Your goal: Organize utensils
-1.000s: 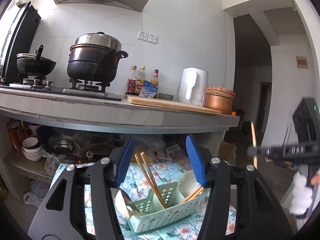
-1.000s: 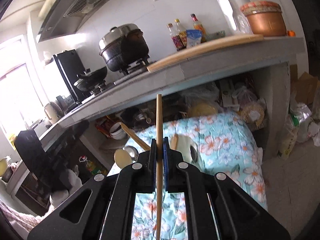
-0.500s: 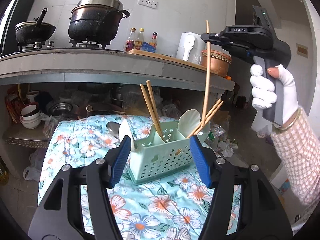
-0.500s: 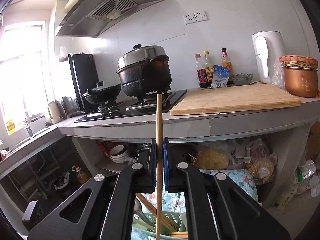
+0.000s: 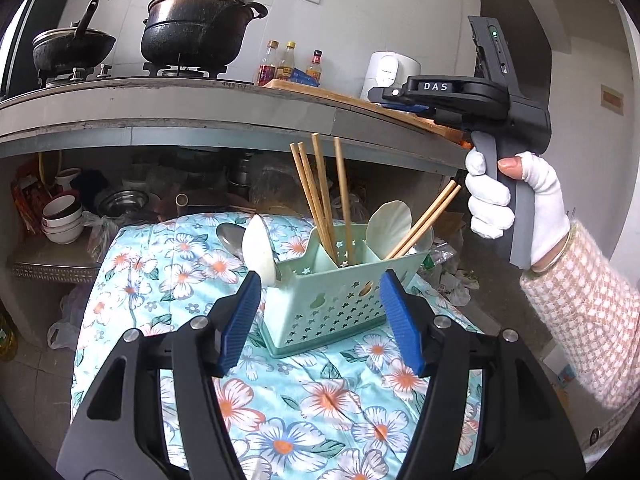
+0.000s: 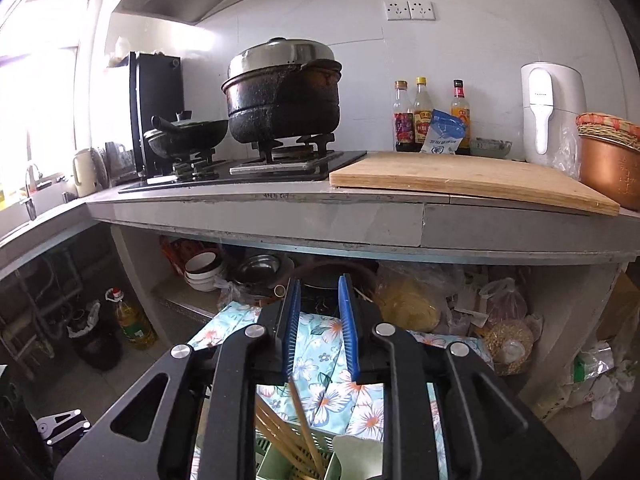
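Note:
A pale green slotted basket (image 5: pixel 332 304) stands on the floral cloth (image 5: pixel 168 280). Several wooden chopsticks (image 5: pixel 320 200) stand in its middle slot, and two more (image 5: pixel 424 220) lean out to the right. White spoons (image 5: pixel 260 248) rest at both ends. My left gripper (image 5: pixel 320 320) is open, with its blue pads just in front of the basket, one toward each end. A gloved hand (image 5: pixel 500 200) holds my right gripper (image 5: pixel 380 94) above the basket. In the right wrist view its jaws (image 6: pixel 320 320) are opening with nothing between them, and a chopstick (image 6: pixel 304 428) stands below in the basket (image 6: pixel 272 464).
The grey counter edge (image 5: pixel 200 124) overhangs the back of the small table, with a black pot (image 5: pixel 196 28), a wok (image 5: pixel 72 46), bottles (image 5: pixel 288 64) and a cutting board (image 6: pixel 460 180) on top. Bowls (image 5: pixel 62 216) and bags crowd the shelf underneath. A metal spoon (image 5: pixel 232 236) lies behind the basket.
The right gripper has let go of the chopstick it held upright, and the chopstick now stands in the basket. The left gripper sank toward the basket, then stayed put.

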`<state>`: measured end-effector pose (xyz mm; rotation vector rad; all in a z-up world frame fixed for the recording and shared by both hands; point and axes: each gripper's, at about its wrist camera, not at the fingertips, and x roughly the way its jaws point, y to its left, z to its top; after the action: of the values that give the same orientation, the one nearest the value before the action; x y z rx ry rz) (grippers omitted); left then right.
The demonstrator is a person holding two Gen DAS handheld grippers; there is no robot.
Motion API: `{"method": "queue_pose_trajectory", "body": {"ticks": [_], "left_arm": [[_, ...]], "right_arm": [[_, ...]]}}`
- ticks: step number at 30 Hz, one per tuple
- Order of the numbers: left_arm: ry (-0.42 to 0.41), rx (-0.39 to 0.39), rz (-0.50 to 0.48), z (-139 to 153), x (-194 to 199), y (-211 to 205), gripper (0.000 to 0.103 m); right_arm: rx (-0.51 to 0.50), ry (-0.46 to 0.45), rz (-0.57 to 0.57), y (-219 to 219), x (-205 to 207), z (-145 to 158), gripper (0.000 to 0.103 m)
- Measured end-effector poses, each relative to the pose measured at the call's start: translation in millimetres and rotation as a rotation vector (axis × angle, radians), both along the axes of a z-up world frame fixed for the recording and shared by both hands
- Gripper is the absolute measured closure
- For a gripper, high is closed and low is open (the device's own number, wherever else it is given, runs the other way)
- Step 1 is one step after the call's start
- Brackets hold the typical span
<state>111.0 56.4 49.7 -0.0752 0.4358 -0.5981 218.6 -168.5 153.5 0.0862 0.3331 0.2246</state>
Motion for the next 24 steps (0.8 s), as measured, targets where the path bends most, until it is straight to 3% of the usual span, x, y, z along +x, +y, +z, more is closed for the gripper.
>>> {"method": "queue_pose_trajectory", "body": {"ticks": [6, 11, 16, 24], "left_arm": [[-0.005, 0.003, -0.002, 3, -3, -7, 0.042], [-0.006, 0.006, 0.005, 4, -7, -10, 0.034], [0.021, 0.034, 0.038, 7, -5, -17, 0.025], [0.044, 0.082, 0.175, 7, -15, -27, 0.014]], "right_arm": [[0.106, -0.028, 0.008, -22, -34, 4, 0.072], [0.213, 0.001, 0.007, -34, -73, -19, 0.060], [0.275, 0.100, -0.008, -39, -107, -64, 0.050], [0.213, 0.284, -0.084, -41, -136, -124, 0.036]]}}
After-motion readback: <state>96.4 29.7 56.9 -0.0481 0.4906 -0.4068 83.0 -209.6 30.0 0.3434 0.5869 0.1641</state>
